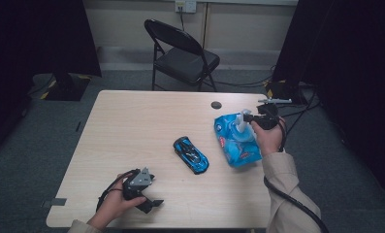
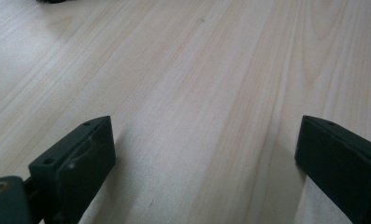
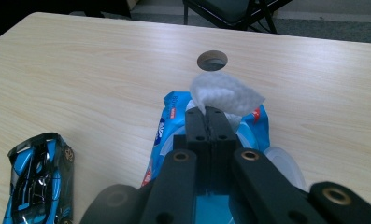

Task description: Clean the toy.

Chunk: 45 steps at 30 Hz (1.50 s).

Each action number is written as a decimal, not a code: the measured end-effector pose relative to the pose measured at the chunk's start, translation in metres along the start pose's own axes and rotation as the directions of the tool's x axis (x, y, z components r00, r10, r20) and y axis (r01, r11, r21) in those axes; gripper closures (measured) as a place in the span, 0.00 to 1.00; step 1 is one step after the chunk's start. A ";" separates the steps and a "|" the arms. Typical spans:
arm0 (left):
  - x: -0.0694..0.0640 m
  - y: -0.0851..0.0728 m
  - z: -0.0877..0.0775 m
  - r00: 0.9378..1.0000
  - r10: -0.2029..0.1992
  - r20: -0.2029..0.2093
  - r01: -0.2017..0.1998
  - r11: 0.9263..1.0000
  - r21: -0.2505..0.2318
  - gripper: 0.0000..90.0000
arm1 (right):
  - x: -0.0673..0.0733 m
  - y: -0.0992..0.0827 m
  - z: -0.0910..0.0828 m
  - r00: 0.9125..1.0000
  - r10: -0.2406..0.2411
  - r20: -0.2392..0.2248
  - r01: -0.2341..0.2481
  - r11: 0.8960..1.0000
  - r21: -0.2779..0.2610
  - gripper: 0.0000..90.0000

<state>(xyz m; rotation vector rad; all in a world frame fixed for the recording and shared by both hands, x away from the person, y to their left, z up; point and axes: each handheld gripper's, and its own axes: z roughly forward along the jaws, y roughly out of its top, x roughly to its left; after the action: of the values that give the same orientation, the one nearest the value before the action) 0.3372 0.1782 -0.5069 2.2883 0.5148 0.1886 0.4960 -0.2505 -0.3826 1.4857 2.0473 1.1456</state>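
Clearly the right tongs [image 3: 206, 116] are clamped on a wipe [image 3: 223, 93] poking from the blue pack [image 1: 236, 141] at the worktop's [image 1: 132, 121] three o'clock; unheld, the pack may lift too. Left tongs [image 1: 149, 194] rest apart at seven o'clock.

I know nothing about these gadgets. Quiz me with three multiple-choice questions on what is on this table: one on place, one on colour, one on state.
1. Where is the toy car?
A. left of the wipes pack
B. on the chair
C. on the floor

2. What colour is the pack?
A. red
B. blue
C. green

3. The right gripper is
A. wide open
B. lying flat on the table
C. shut on a wipe

Answers: A, the car lies on the table beside the pack; B, its wrapper is blue; C, the fingers pinch the white sheet.
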 end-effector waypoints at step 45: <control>0.000 0.000 0.000 1.000 0.001 -0.002 -0.001 1.000 0.000 0.05 | 0.047 0.026 -0.050 0.987 -0.044 -0.156 0.024 0.992 -0.126 1.00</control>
<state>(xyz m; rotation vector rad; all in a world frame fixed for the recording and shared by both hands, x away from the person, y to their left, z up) 0.3372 0.1780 -0.5070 2.2885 0.5147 0.1908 0.4597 -0.2246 -0.3251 1.3341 2.0528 1.3904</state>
